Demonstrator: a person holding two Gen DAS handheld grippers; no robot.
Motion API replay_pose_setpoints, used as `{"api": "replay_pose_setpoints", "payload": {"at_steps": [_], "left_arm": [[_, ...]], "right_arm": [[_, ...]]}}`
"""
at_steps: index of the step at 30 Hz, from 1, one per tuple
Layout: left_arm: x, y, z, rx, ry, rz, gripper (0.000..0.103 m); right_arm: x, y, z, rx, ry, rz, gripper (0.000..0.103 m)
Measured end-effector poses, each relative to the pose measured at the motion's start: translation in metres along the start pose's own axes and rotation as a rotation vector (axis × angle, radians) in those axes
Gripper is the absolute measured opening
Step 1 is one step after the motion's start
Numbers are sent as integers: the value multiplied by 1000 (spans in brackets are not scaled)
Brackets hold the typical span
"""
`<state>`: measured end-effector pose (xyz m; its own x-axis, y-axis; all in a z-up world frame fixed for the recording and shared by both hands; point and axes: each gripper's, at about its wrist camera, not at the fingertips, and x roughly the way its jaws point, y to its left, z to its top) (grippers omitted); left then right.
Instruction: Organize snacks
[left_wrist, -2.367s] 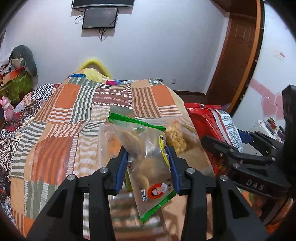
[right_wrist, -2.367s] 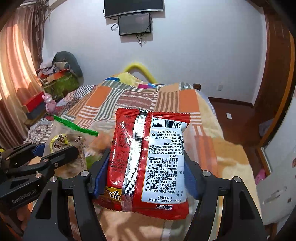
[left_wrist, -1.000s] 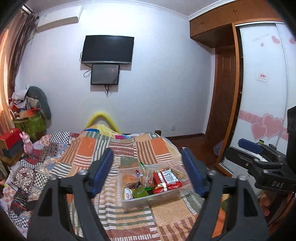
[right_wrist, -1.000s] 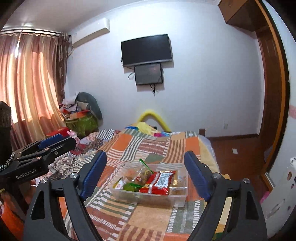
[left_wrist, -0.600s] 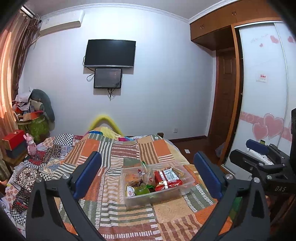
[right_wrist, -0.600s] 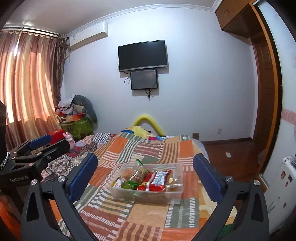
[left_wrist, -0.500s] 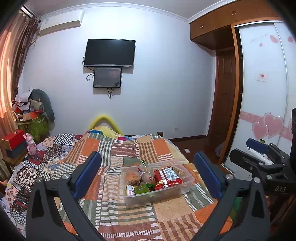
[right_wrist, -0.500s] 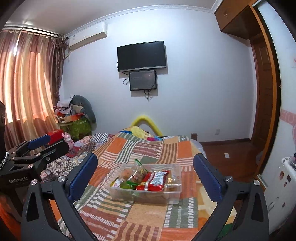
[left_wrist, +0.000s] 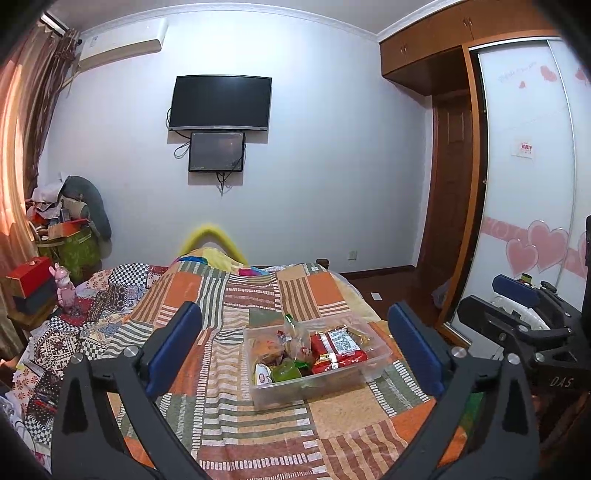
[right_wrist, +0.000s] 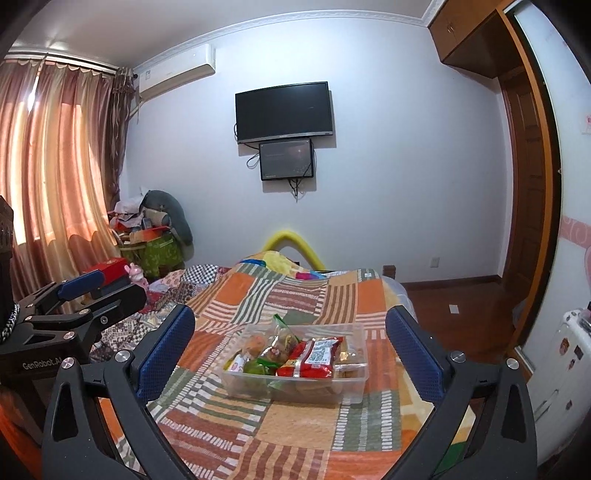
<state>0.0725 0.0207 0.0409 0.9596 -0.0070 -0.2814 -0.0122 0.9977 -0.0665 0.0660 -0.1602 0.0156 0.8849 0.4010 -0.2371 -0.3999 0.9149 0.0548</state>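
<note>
Both the left tool (left_wrist: 293, 345) and right tool (right_wrist: 290, 341) gape empty, well back from the snack bin (left_wrist: 382, 352) on the bed (left_wrist: 236, 402)

Patchwork quilt (left_wrist: 236, 398), wall television (left_wrist: 220, 102), curtains (right_wrist: 48, 155)

We see the bin (left_wrist: 376, 363) resting on the bed (left_wrist: 236, 406), snack packets (left_wrist: 338, 347) lying inside it; behind the bed, a television (left_wrist: 220, 102) hangs above a smaller screen (left_wrist: 217, 151), wardrobe (left_wrist: 528, 192) to the right
</note>
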Motion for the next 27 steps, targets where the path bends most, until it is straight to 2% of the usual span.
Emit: {"api": "replay_pose_setpoints", "payload": {"at_steps": [15, 27], "left_arm": [[4, 0, -6, 0, 27, -11, 103], [1, -1, -4, 3, 15, -31, 103]], "right_arm": [[-2, -1, -2, 15, 0, -12, 103], [-2, -1, -2, 6, 3, -15, 103]]}}
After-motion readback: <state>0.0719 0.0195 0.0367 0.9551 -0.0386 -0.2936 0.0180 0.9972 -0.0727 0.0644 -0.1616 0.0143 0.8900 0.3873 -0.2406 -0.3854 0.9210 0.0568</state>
